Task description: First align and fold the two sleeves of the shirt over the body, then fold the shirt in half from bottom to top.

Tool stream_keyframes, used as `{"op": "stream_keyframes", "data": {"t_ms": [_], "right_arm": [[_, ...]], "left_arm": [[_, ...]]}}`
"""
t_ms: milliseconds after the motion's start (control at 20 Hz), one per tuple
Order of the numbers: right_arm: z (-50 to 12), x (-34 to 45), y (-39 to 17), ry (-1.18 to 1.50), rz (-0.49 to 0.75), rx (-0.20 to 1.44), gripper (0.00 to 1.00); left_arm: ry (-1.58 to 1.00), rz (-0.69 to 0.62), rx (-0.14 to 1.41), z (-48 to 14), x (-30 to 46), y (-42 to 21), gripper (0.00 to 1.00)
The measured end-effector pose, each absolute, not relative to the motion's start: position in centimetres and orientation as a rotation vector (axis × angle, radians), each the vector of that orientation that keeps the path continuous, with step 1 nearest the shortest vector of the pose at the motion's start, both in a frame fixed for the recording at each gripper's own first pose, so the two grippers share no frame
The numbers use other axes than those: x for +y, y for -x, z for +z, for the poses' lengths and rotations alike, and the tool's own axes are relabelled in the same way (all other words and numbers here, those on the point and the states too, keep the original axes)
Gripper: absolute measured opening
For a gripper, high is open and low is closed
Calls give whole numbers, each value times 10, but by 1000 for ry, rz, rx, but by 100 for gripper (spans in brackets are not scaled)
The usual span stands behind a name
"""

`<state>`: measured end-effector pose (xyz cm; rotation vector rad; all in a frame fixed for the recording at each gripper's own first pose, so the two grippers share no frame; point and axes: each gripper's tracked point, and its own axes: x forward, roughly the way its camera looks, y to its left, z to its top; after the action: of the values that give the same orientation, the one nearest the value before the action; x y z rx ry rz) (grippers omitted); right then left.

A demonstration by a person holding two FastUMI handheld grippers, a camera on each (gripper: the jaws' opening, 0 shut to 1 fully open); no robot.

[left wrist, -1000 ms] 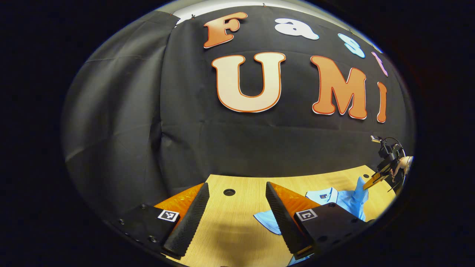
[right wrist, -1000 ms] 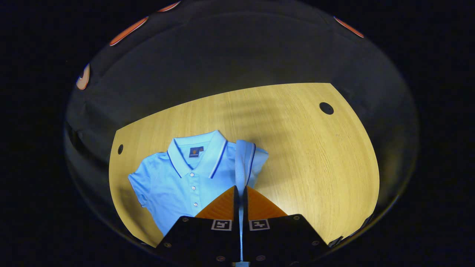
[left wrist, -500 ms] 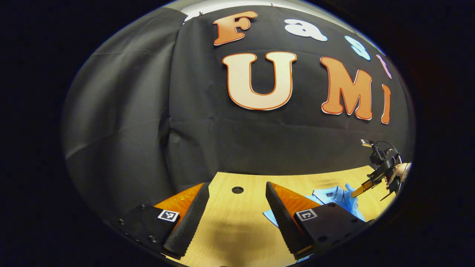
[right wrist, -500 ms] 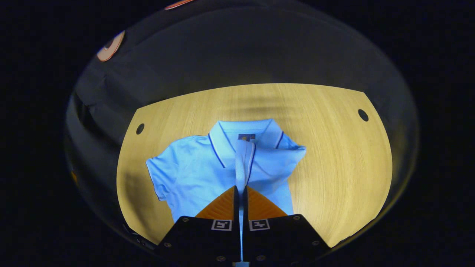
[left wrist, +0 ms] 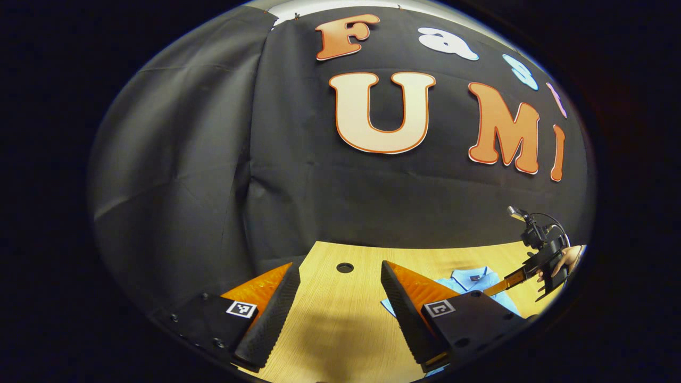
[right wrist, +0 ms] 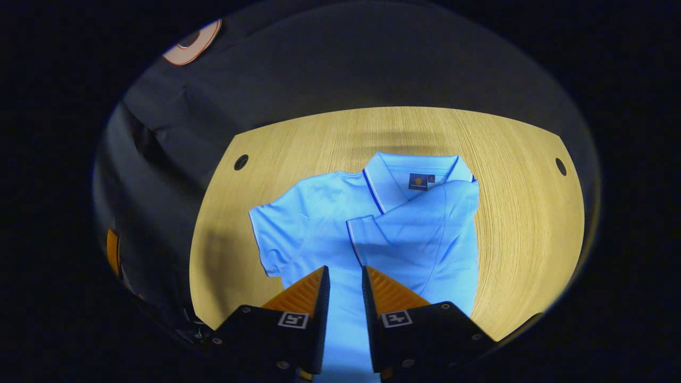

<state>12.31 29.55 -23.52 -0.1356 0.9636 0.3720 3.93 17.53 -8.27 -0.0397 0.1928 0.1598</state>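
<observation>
In the left gripper view, the left gripper [left wrist: 340,298] hangs over the wooden table [left wrist: 330,330] with its fingers spread wide and nothing between them. Taking the shirt [left wrist: 481,282] as the landmark, this gripper sits well to one side of it, above bare wood, with a round hole [left wrist: 345,267] in the tabletop just beyond its fingertips. The light blue shirt lies flat on the table, partly hidden behind the gripper's nearer finger; its collar faces the black cloth wall [left wrist: 213,159]. Past the shirt, the right gripper [left wrist: 512,280] hovers low over the fabric, held by a hand [left wrist: 566,258]; from here I cannot tell how its fingers stand.

In the right gripper view, the right gripper [right wrist: 346,282] is slightly parted and released, with cloth visible through the gap but nothing pinched. It sits over the shirt's [right wrist: 319,223] lower body. One sleeve [right wrist: 415,223] is folded across the chest, its striped cuff lying near the button line, below the collar [right wrist: 417,173]. The other sleeve [right wrist: 266,239] is spread out flat on the table [right wrist: 521,223]. Two holes [right wrist: 240,161] flank the shirt near the table's far corners.

There are no containers on the table.
</observation>
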Motion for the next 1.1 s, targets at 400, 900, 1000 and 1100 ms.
{"op": "stream_keyframes", "data": {"t_ms": [400,900,1000,1100], "right_arm": [[-163,265,-122,81,310,752,99],[-105,188,-111,80,235,570,99],[-100,175,-107,70,232,563,99],[-93,166,-105,50,232,548,99]], "left_arm": [[65,116,259,-96,138,-59,98],[198,-15,656,-198,71,-120,99],[185,-3,726,-212,69,-133,99],[171,10,799,-231,66,-142,99]]}}
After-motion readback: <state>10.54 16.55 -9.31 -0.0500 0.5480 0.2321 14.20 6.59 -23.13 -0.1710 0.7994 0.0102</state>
